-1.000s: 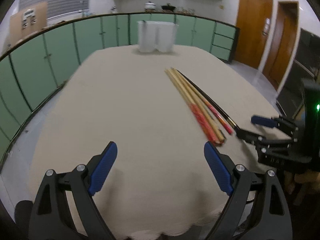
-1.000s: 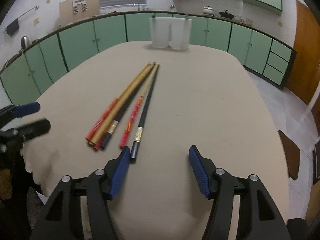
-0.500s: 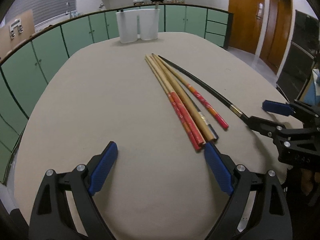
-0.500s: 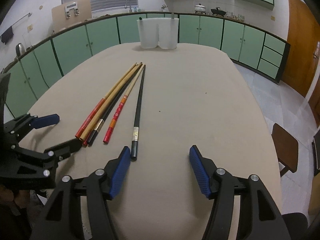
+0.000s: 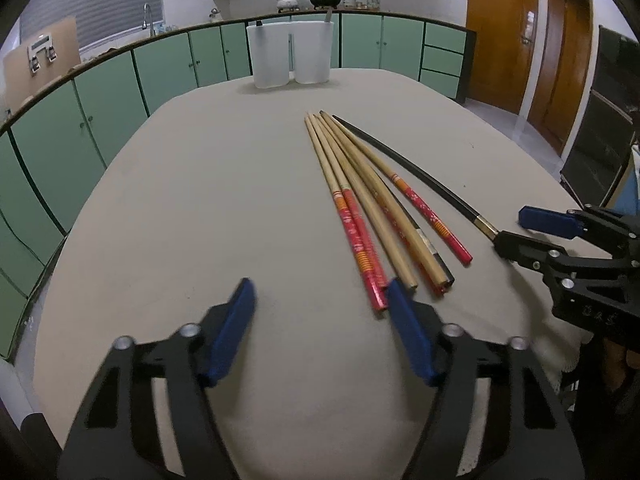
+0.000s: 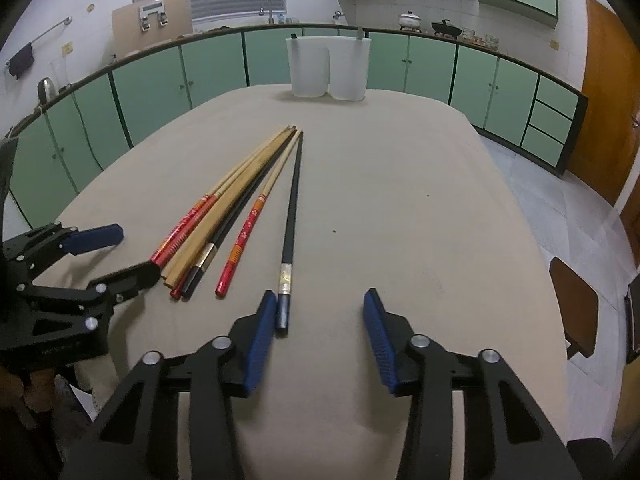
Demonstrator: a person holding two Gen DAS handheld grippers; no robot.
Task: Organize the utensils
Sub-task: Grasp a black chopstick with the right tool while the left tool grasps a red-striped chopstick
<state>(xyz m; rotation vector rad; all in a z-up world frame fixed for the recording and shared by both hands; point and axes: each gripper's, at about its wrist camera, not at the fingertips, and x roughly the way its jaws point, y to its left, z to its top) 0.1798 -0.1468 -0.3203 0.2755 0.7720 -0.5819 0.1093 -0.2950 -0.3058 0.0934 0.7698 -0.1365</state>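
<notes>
Left wrist view:
Left gripper point(image 5: 320, 320): jaws part open, just been closing, nothing between them; bare table point(image 5: 192, 208) under the gap.
Chopstick bundle point(image 5: 372, 216): ahead and right of the gripper, fanning away toward the far end. Red-patterned near ends lie just beside the right fingertip point(image 5: 400, 300); contact can't be told.
Black chopstick point(image 5: 408, 168): rightmost, apart from the bundle, its near end at the right gripper point(image 5: 516, 228).
White holders point(image 5: 290, 56): two, side by side, upright, far end of table, straight ahead.

Right wrist view:
Right gripper: jaws part open, just been closing, gripping nothing.
Black chopstick point(image 6: 291, 216): flat on the table, near end just inside the left fingertip point(image 6: 266, 312), close against the pad; not clamped.
Chopstick bundle point(image 6: 224, 216): ahead-left, near ends at the left gripper point(image 6: 120, 252).
White holders point(image 6: 328, 68): far ahead, centre.
</notes>
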